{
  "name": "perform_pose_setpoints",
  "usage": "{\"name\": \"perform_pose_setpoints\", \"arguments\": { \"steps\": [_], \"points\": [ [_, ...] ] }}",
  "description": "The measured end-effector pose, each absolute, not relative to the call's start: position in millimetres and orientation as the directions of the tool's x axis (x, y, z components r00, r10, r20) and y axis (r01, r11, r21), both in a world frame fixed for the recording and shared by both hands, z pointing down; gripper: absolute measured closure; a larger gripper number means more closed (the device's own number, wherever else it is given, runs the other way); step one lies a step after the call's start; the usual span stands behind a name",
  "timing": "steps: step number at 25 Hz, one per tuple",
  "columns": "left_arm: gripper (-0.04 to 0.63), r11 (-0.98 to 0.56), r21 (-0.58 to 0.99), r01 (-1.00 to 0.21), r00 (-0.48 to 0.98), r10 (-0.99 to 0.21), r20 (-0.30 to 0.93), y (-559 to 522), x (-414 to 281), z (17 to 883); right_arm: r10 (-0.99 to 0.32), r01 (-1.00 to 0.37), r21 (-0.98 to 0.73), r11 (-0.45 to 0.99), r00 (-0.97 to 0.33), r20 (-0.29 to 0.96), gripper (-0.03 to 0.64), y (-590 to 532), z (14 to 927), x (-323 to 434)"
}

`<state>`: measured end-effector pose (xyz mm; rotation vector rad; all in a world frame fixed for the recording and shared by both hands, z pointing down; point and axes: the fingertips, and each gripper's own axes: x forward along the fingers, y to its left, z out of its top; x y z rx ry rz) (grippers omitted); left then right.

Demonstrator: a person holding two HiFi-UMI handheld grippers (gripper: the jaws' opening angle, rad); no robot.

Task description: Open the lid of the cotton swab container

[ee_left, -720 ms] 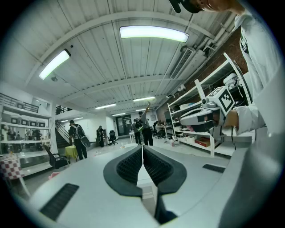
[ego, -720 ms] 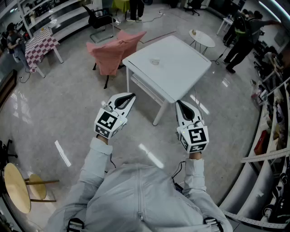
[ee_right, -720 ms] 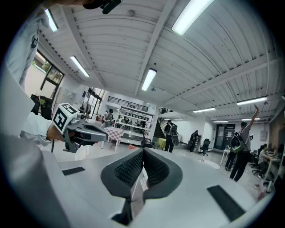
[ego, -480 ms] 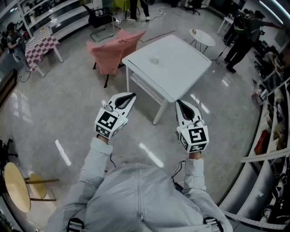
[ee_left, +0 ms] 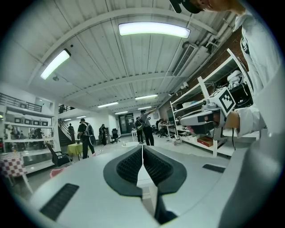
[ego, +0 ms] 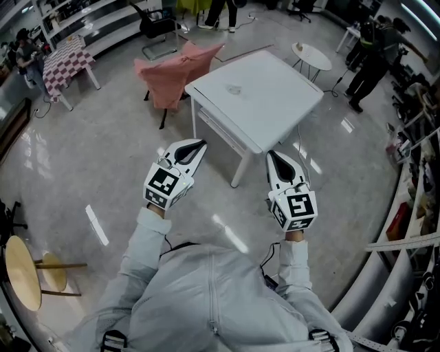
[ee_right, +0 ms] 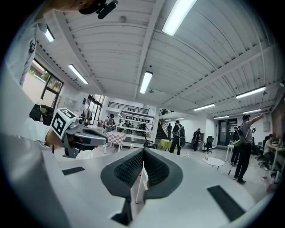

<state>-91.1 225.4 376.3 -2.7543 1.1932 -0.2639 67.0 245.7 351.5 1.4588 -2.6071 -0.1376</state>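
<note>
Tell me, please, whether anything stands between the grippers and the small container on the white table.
Nothing visible does: the left gripper and right gripper hover over floor, short of the table where the container sits.

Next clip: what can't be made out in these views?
- Head view: the small pale object on the white table is too small to identify; lid state unreadable.
- Left gripper view and right gripper view: the left tool and right tool, both shut and empty, face across the room; the object shows in neither.
- Head view: people at the top edge are cut off.
</note>
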Motion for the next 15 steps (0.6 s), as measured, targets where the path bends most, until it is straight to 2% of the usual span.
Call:
{"name": "perform_pose_setpoints", "arguments": {
  "steps": [7, 11, 15],
  "points": [
    [0.571, -0.644, -0.192, -0.741, 0.633, -0.764, 0.122, 234.5, -59.6, 385.4, -0.838, -0.826, 0.141, 0.546, -0.54, 0.081, 0.581, 248.3, 357.3, 105.9],
    [0.571, -0.638, -0.197, -0.744, 0.626, -0.77, 0.128, 236.5, -47.3, 385.4, -0.793, -0.791, 0.053, 0.61, -0.609, 0.033, 0.581, 256.5, 355.1, 115.1],
    [0.571, -0.644, -0.201, -0.738, 0.632, -0.764, 0.128, 228.5, -35.5, 384.7, -0.778, -0.776, 0.061, 0.628, -0.627, 0.029, 0.583, 252.9, 358.5, 120.6]
  ]
}}
